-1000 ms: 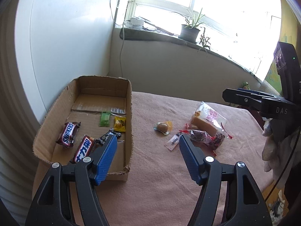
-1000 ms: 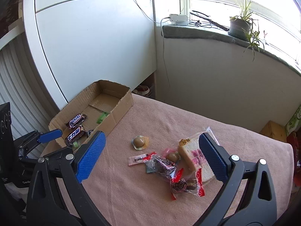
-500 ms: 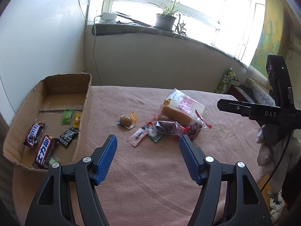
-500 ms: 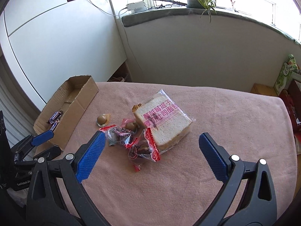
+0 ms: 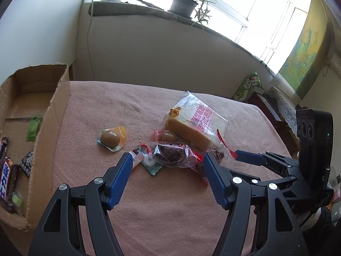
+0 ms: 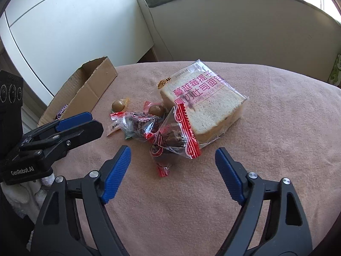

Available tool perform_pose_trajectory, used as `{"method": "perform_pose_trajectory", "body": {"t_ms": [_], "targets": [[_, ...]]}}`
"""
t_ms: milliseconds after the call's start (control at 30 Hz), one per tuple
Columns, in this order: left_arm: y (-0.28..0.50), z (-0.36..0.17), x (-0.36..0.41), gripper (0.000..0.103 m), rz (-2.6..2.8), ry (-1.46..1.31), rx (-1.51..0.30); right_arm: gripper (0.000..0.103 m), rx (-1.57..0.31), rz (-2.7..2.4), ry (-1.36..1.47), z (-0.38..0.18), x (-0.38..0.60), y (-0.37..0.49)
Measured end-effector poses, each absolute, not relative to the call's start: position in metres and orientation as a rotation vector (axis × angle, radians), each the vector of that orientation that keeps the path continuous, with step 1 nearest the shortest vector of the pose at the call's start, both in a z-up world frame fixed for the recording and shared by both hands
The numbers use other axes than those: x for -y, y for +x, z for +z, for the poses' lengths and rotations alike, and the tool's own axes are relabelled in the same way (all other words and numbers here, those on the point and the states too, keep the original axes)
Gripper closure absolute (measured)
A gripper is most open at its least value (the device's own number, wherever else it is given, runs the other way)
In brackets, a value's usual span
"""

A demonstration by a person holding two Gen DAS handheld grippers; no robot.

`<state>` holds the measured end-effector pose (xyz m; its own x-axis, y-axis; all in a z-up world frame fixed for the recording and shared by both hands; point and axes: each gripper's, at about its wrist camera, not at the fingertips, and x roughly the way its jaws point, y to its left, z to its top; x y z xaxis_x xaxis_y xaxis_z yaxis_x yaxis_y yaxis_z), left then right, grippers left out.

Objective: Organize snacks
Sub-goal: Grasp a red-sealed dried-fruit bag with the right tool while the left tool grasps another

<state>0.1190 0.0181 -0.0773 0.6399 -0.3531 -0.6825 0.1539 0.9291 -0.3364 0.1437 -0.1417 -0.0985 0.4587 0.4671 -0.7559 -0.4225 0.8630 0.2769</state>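
Note:
A pile of snacks lies on the pink cloth: a bagged toast slice [image 5: 197, 122] [image 6: 200, 98], two clear bags of dark fruit [image 5: 172, 154] [image 6: 170, 138], a packed egg [image 5: 110, 138] [image 6: 119, 105], a second egg [image 6: 156, 109] and a small green-white sachet [image 5: 150, 163]. My left gripper [image 5: 167, 168] is open and empty, just short of a dark fruit bag. My right gripper [image 6: 172, 160] is open and empty, just short of the nearer fruit bag. The cardboard box [image 5: 55, 111] [image 6: 93, 87] at left holds Snickers bars [image 5: 5, 177] and small candies.
A white cabinet stands behind the box. A windowsill with a potted plant [image 5: 184, 2] and a wall run along the table's far side. The right gripper's body [image 5: 298, 166] sits right of the pile; the left gripper's body [image 6: 42, 136] sits left of it.
Both grippers have moved away from the box toward the snack pile and lower over it. Both stay open and empty.

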Motion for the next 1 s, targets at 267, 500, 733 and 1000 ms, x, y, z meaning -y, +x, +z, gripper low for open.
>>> {"method": "perform_pose_trajectory", "body": {"t_ms": [267,500,733,1000], "targets": [[0.147,-0.092,-0.001,0.035,-0.33,-0.26,-0.909,0.023,-0.938,0.574,0.014,-0.108,0.135,0.149],[0.158,-0.1,0.014,0.035,-0.317,-0.21,-0.944,0.031,-0.954,0.572,0.015,-0.115,0.137,0.157],[0.161,-0.108,0.02,0.049,-0.293,-0.202,-0.942,0.034,-0.951,0.574,0.006,-0.118,0.136,0.158],[0.157,-0.108,0.001,0.065,-0.289,-0.241,-0.93,0.034,-0.947,0.564,-0.014,-0.116,0.133,0.155]]}}
